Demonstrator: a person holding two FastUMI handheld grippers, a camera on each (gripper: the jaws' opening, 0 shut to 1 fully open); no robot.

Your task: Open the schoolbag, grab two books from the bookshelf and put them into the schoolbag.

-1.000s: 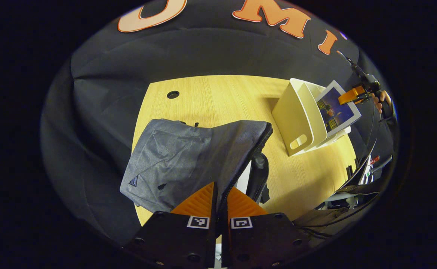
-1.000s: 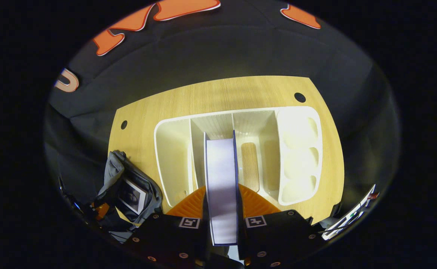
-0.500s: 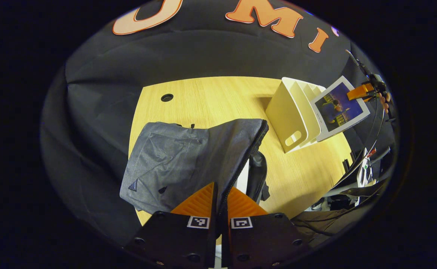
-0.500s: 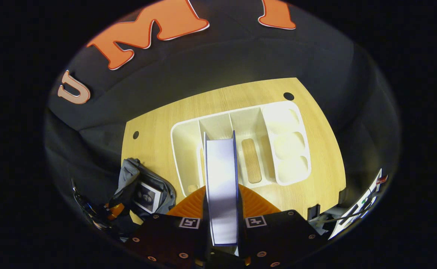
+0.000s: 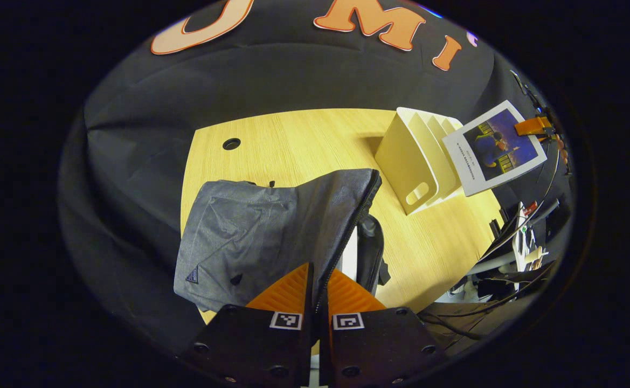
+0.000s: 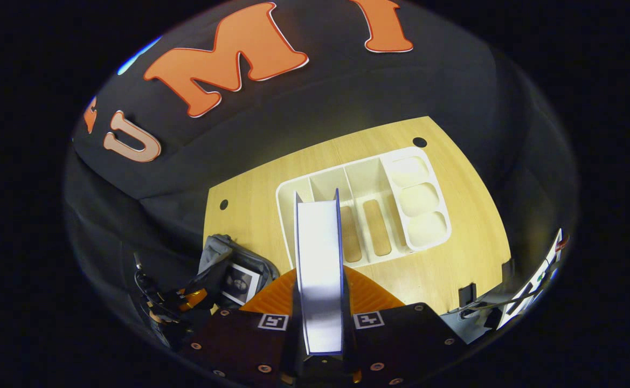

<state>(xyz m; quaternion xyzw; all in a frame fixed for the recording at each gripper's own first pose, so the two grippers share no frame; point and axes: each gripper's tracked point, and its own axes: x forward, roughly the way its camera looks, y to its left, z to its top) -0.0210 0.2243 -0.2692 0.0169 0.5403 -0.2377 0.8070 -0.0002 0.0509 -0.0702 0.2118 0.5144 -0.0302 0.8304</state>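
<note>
At the bottom of the left gripper view, your left gripper (image 5: 316,293) is clamped on the zipper edge of the grey fabric schoolbag (image 5: 250,226), which I judge keeps the mouth propped open for loading. At the bottom of the right gripper view, your right gripper (image 6: 319,302) pinches a thin white-paged book with a dark picture cover (image 6: 319,264), lifted clear above the cream plastic slotted bookshelf (image 6: 368,210) at frame centre. In the lower left of that view another book (image 6: 239,283) sits inside the bag. The bag's interior is mostly hidden, so the room left is unclear. Beyond, the light wooden table (image 5: 304,140) meets the wall.
</note>
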